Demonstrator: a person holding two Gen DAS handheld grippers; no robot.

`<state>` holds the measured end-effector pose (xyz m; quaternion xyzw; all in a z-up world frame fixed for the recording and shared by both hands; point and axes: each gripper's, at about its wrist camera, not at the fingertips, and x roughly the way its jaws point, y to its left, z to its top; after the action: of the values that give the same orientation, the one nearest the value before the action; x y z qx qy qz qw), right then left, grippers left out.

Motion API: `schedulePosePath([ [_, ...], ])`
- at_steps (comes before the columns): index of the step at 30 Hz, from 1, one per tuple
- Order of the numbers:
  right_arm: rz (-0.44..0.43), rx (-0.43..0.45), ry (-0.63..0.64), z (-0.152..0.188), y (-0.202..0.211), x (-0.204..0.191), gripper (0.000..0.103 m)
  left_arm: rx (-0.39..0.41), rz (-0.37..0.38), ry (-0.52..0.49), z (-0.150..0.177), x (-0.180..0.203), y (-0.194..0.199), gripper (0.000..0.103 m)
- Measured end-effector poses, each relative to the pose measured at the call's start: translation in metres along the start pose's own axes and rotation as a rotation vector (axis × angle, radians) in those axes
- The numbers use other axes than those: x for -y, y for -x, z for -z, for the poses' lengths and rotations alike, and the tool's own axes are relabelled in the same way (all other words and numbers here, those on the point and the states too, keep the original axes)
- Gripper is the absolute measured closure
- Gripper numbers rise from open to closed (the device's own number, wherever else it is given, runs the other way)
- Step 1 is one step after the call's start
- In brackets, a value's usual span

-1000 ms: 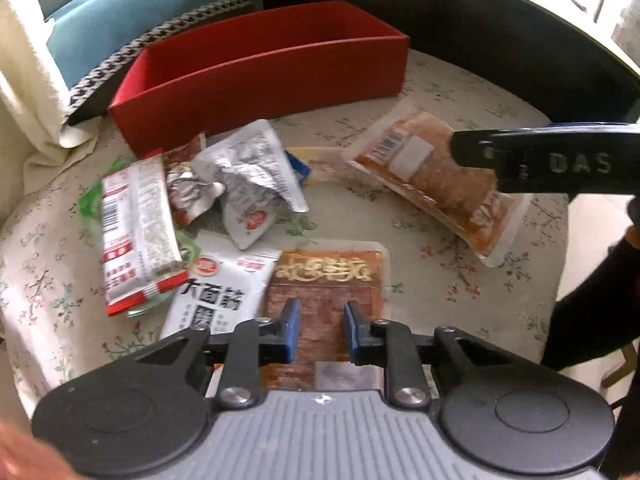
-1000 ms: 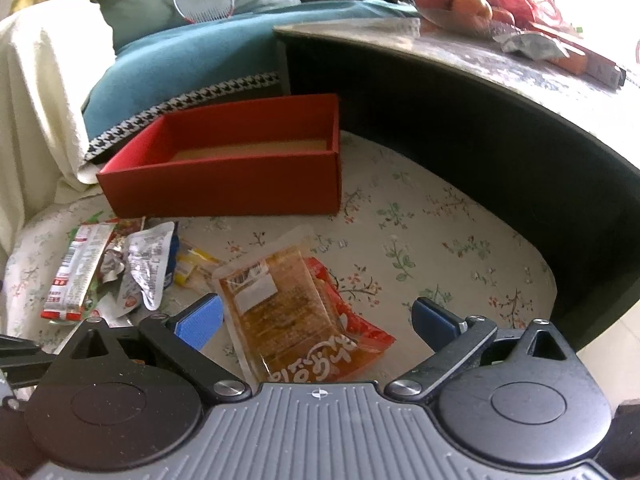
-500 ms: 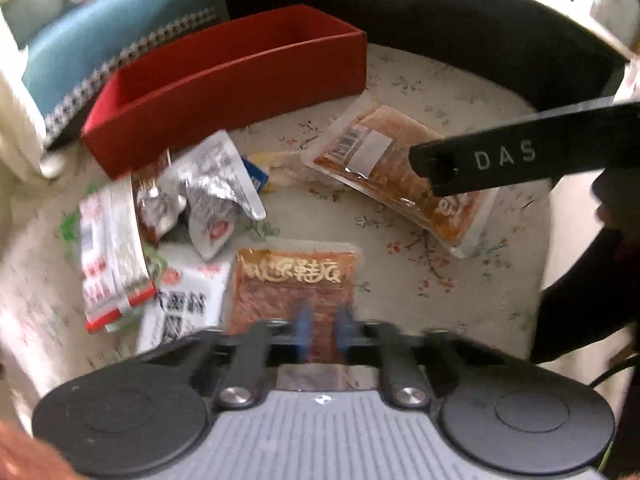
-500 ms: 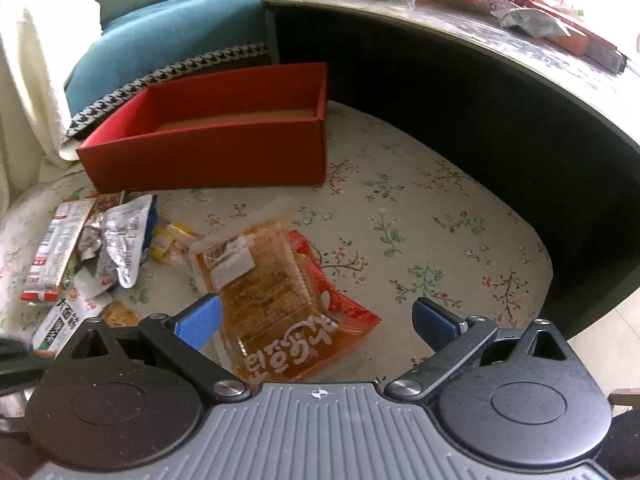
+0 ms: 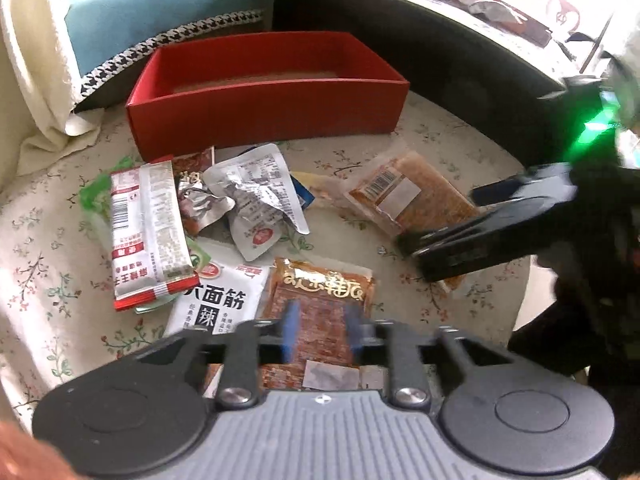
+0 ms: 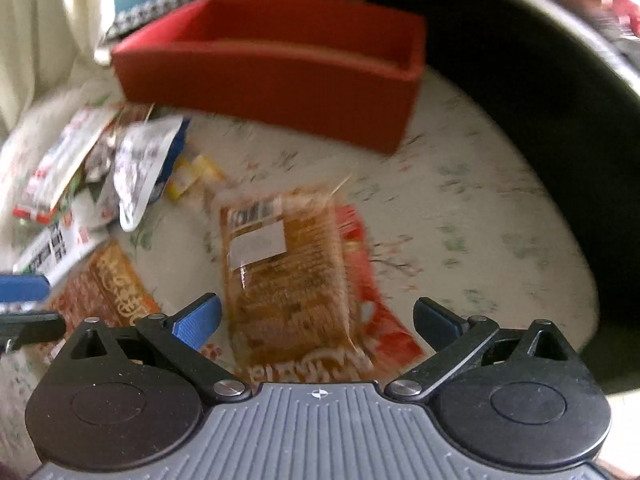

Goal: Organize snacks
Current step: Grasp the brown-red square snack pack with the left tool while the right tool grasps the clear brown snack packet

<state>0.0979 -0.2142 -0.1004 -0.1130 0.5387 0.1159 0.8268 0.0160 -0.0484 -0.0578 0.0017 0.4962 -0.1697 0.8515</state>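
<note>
A red open-topped box (image 5: 264, 108) stands empty at the far side of the floral-clothed desk (image 5: 460, 168), its long side facing near. To its near left lies a loose heap of snacks: a long red-and-white packet (image 5: 150, 236), crumpled silver foil packets (image 5: 256, 200) beside it, a white packet with black characters (image 5: 220, 300) and, flat beside it, a brown spicy-strip packet (image 5: 320, 308). Well to the right, apart from the heap, a clear orange-brown packet with a barcode and white label (image 6: 280, 264) lies flat on top of a red packet (image 6: 380, 320), with a small yellow packet (image 6: 196, 172) just left of its far end.
</note>
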Motion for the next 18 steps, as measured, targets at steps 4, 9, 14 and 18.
schedulePosePath([
  [4,-0.043,-0.017,0.004,-0.008,-0.013,-0.001,0.0,-0.026,0.054,-0.037,0.0,0.007,-0.006,0.061],
  [9,-0.062,-0.012,0.019,-0.002,-0.011,-0.002,0.0,-0.09,0.021,-0.07,0.004,0.015,-0.028,0.038],
  [14,-0.073,-0.008,0.03,0.008,-0.008,-0.002,0.0,-0.102,-0.05,-0.022,0.002,0.005,-0.032,0.027],
  [18,-0.078,-0.012,0.03,0.004,-0.012,-0.002,0.0,-0.146,-0.063,-0.083,0.003,0.016,-0.053,0.006],
])
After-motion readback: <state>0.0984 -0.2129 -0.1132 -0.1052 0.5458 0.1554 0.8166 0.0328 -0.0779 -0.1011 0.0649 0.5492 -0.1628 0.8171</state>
